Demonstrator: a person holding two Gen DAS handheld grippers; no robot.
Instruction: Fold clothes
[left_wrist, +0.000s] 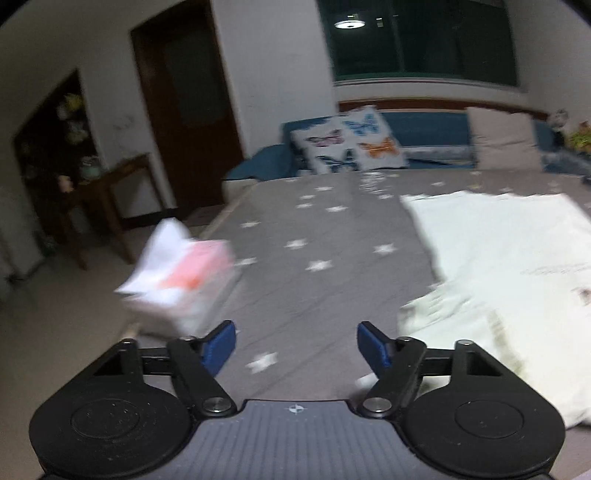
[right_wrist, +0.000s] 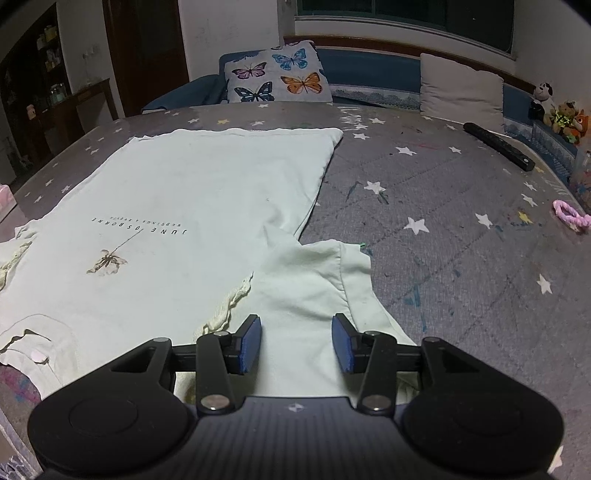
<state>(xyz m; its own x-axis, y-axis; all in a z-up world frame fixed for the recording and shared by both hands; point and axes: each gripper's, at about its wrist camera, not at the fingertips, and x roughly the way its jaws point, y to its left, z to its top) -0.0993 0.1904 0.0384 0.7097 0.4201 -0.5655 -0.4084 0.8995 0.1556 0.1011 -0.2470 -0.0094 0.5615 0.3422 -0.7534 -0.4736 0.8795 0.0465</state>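
Observation:
A pale cream T-shirt (right_wrist: 192, 206) with a small flower print and dark lettering lies spread flat on the grey star-patterned bed (right_wrist: 443, 236). Its right sleeve (right_wrist: 317, 280) lies out toward me. My right gripper (right_wrist: 296, 341) is open, just above that sleeve, with cloth between the blue pads but not gripped. My left gripper (left_wrist: 296, 349) is open and empty over bare bedding, with the shirt (left_wrist: 509, 266) to its right; this view is blurred.
A tissue pack (left_wrist: 181, 273), white and pink, sits at the bed's left edge. A butterfly pillow (right_wrist: 277, 74) and a beige pillow (right_wrist: 461, 88) lean at the headboard. A black remote (right_wrist: 498, 146), a pink loop (right_wrist: 570, 216) and plush toys (right_wrist: 557, 110) lie at the right.

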